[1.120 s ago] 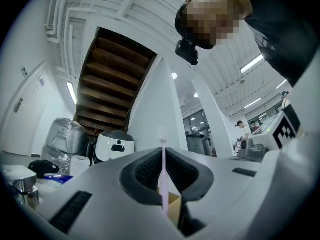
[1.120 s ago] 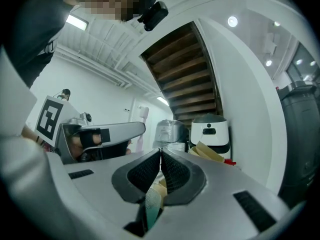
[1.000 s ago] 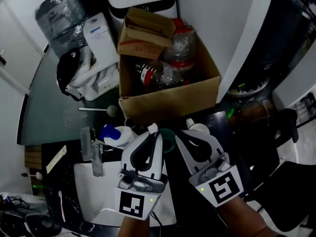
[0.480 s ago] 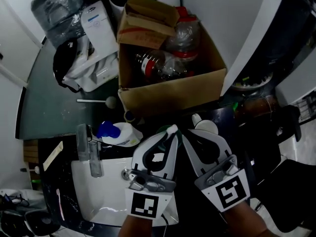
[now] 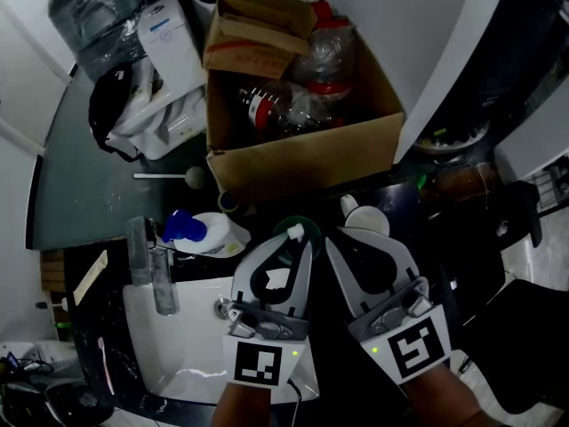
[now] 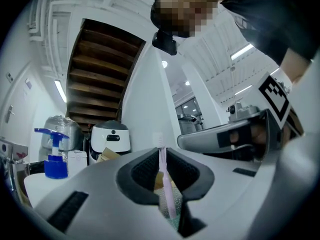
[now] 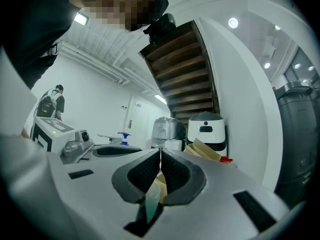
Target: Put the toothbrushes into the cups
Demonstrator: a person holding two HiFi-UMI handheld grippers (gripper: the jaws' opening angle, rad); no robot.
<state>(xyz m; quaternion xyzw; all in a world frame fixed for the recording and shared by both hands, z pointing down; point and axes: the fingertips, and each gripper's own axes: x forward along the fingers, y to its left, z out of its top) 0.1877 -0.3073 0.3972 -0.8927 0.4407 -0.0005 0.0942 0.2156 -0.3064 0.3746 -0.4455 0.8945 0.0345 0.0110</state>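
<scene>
My left tongs (image 6: 161, 155) are opening around a toothbrush (image 6: 165, 186) at the cup (image 5: 309, 227), drop seemingly unfinished; right tongs (image 7: 160, 156) closed.

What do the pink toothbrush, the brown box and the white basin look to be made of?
The pink toothbrush looks like smooth moulded plastic, evenly pale and slightly shiny. The box is matte brown cardboard, with creased flaps. The basin is glossy white, probably ceramic, though enamel or resin would look alike.
</scene>
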